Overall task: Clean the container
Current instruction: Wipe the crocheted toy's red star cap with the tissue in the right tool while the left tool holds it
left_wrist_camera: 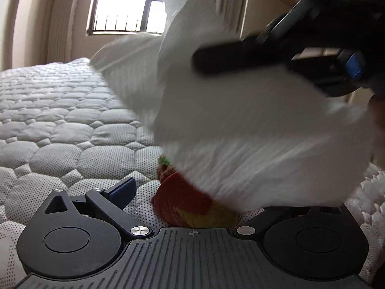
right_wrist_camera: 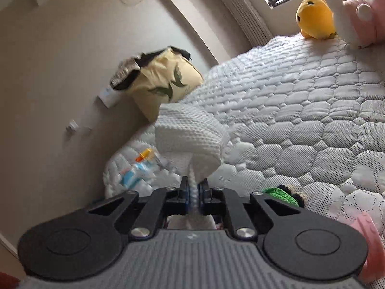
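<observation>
1. The left hand-held gripper (left_wrist_camera: 195,192) was low over the bed (left_wrist_camera: 60,132). Its two fingers were spread wide apart and held nothing.
2. A red and yellow thing (left_wrist_camera: 185,204) lay on the bed between those open fingers. It was probably the container to clean. It was partly hidden, so its shape was hard to tell. It did not look gripped.
3. A big white paper towel (left_wrist_camera: 240,120) hung just above the container and covered its far side. It looked blurry. I could not tell if it touched the container.
4. The right hand-held gripper (right_wrist_camera: 194,189) had its fingers pressed together on the paper towel, pinching it tight. The towel stuck out in front in a puffy bunch.
5. Far off on the bed sat a yellow soft toy (right_wrist_camera: 315,16), well apart from the job.
6. The step in hand looked like bringing the towel to the container to start wiping.
7. Next, the left gripper would probably need to close on the container to keep it from sliding on the soft bed. Then the right one could press the towel on it and rub.
</observation>
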Action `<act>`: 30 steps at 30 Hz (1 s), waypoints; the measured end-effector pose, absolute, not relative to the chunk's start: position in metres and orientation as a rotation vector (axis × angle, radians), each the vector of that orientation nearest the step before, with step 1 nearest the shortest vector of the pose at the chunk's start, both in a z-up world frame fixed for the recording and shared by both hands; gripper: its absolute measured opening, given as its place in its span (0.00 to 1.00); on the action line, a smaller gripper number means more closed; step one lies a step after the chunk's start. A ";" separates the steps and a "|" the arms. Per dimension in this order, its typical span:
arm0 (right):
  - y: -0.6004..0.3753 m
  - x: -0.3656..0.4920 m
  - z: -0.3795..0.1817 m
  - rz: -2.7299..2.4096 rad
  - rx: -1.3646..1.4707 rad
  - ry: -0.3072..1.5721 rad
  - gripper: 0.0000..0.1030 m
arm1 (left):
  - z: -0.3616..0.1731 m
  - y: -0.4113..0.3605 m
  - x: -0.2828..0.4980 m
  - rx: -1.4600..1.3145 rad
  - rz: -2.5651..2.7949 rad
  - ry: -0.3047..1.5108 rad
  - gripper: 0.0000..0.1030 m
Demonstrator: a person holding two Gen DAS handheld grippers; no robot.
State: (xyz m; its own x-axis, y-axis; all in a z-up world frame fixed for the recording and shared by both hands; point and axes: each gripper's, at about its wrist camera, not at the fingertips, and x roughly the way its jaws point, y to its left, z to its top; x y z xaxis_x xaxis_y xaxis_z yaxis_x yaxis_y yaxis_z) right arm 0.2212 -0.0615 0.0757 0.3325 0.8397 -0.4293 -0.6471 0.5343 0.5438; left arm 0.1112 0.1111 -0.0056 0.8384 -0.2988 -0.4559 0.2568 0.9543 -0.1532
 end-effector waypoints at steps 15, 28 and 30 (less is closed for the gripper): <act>-0.090 0.232 0.045 0.651 -0.055 0.793 0.12 | -0.008 0.114 0.105 -0.117 -0.308 0.505 1.00; -0.072 0.213 0.069 0.903 0.120 0.831 0.12 | -0.004 0.114 0.111 -0.126 -0.320 0.524 1.00; -0.070 0.213 0.063 0.845 0.040 0.850 0.12 | -0.002 0.114 0.111 -0.137 -0.320 0.539 1.00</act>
